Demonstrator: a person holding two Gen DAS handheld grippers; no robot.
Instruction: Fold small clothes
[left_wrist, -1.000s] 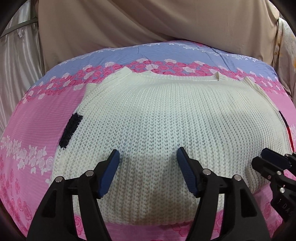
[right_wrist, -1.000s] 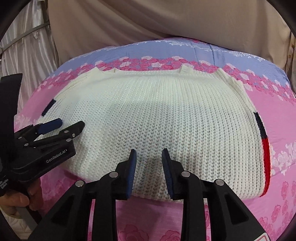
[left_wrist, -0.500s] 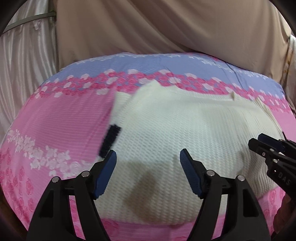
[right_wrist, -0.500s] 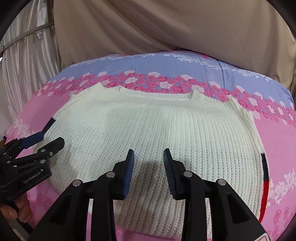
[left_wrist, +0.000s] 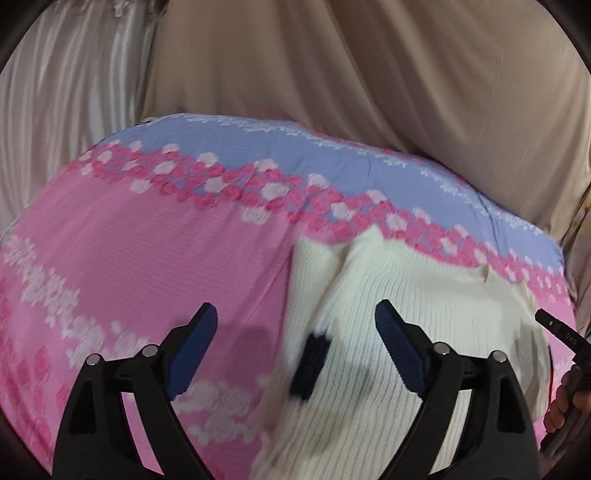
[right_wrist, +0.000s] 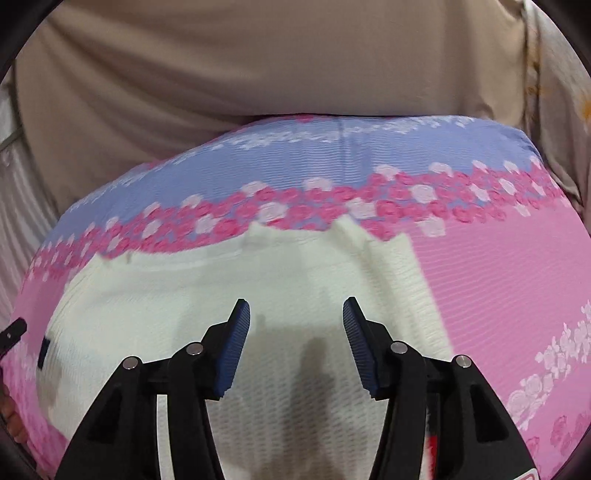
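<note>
A cream knitted sweater (left_wrist: 424, 325) lies flat on the pink and blue flowered bedcover (left_wrist: 147, 258). A dark navy patch (left_wrist: 310, 365) marks its left edge. My left gripper (left_wrist: 295, 325) hovers over that left edge, its jaws opening wide, nothing between them. In the right wrist view the sweater (right_wrist: 166, 306) fills the lower left, and my right gripper (right_wrist: 295, 314) hangs above its right part, jaws opening with nothing held. A red stripe (right_wrist: 432, 439) peeks out low by the right finger. The tip of the other gripper (left_wrist: 557, 328) shows at the right edge of the left wrist view.
Beige curtain (left_wrist: 369, 74) hangs behind the bed and a pale shiny drape (left_wrist: 66, 81) stands at the left. Bare pink bedcover lies left of the sweater and also to its right (right_wrist: 498, 277). A hand (left_wrist: 565, 398) shows at the right edge.
Both grippers have swung outward over the sweater, the left toward its left edge, the right toward its right side. Both pairs of jaws stand wider than before.
</note>
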